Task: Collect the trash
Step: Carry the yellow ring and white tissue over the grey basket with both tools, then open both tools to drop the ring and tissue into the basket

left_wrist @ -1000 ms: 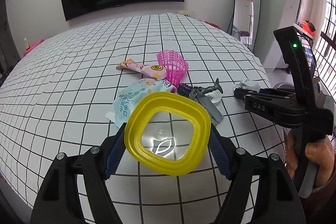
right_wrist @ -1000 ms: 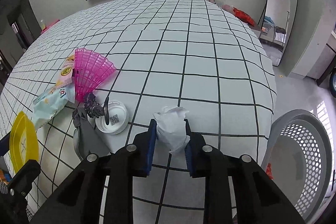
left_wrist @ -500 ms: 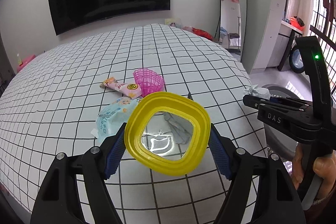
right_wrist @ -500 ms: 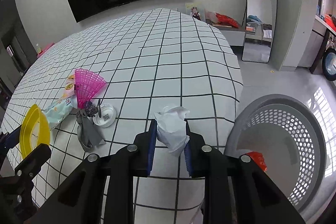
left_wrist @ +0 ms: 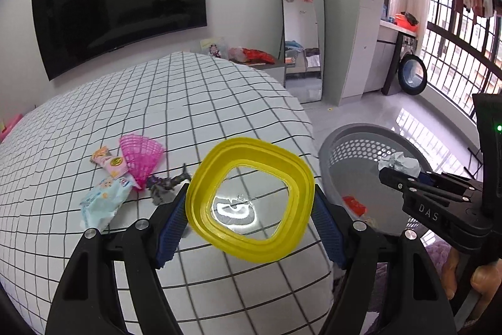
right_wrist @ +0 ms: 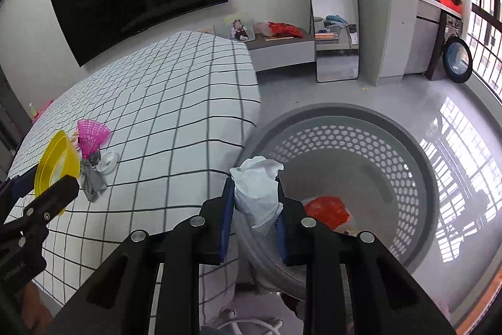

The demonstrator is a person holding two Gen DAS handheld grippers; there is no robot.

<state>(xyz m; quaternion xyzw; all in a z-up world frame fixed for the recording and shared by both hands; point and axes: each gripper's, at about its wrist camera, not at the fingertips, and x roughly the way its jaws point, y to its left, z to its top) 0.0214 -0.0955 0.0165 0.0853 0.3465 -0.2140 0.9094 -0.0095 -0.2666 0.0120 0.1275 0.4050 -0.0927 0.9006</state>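
My right hand-held gripper [right_wrist: 255, 225] is pinching the crumpled white tissue [right_wrist: 257, 190] over the near rim of the grey perforated basket [right_wrist: 408, 178], red wrapper [right_wrist: 326, 211] on its bottom. Left hand-held gripper [left_wrist: 249, 212] clamps the yellow lid [left_wrist: 251, 203] by its sides above the bed [left_wrist: 157, 102] edge. Further out on the bed: pink fan [left_wrist: 141, 154], wet-wipes pack [left_wrist: 103, 201], snack wrapper [left_wrist: 109, 162].

Left claw [left_wrist: 251, 206] clamps a yellow lid [left_wrist: 250, 203] over the checked bed's [left_wrist: 175, 102] edge. Right claw [left_wrist: 404, 175] pinches a crumpled tissue [left_wrist: 400, 163] above the grey perforated basket [left_wrist: 351, 146]. Pink fan [left_wrist: 141, 157], snack packets [left_wrist: 105, 200] lie on bed.
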